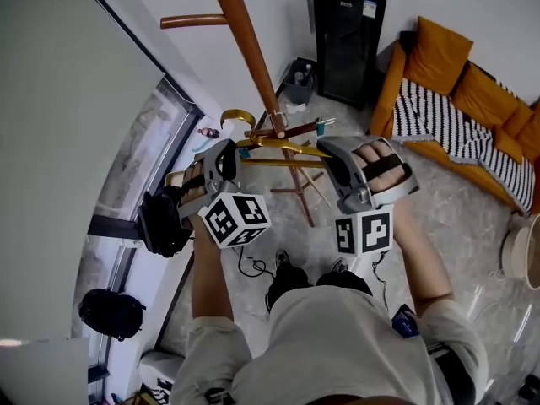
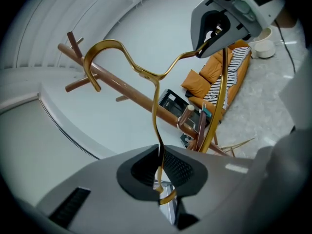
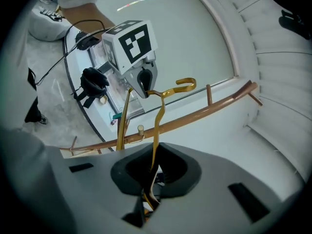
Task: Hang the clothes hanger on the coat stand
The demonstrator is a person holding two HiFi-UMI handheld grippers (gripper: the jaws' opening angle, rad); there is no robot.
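Observation:
I hold a gold metal clothes hanger (image 1: 278, 146) between both grippers, in front of the brown wooden coat stand (image 1: 245, 32). My left gripper (image 1: 239, 152) is shut on the hanger's left end, where the wire (image 2: 155, 106) runs up from the jaws to the curved hook (image 2: 97, 52). My right gripper (image 1: 325, 148) is shut on the right end (image 3: 157, 121). In the left gripper view the hook sits next to a peg (image 2: 80, 84) of the stand's pole (image 2: 136, 99); whether they touch I cannot tell. In each gripper view the opposite gripper (image 2: 209, 38) (image 3: 144, 89) clamps the far end.
An orange sofa with a striped blanket (image 1: 456, 99) stands at the right, a black cabinet (image 1: 350, 32) at the back. A window wall runs along the left, with black bags (image 1: 110, 310) below it. A white bucket (image 1: 523, 251) sits at the right edge.

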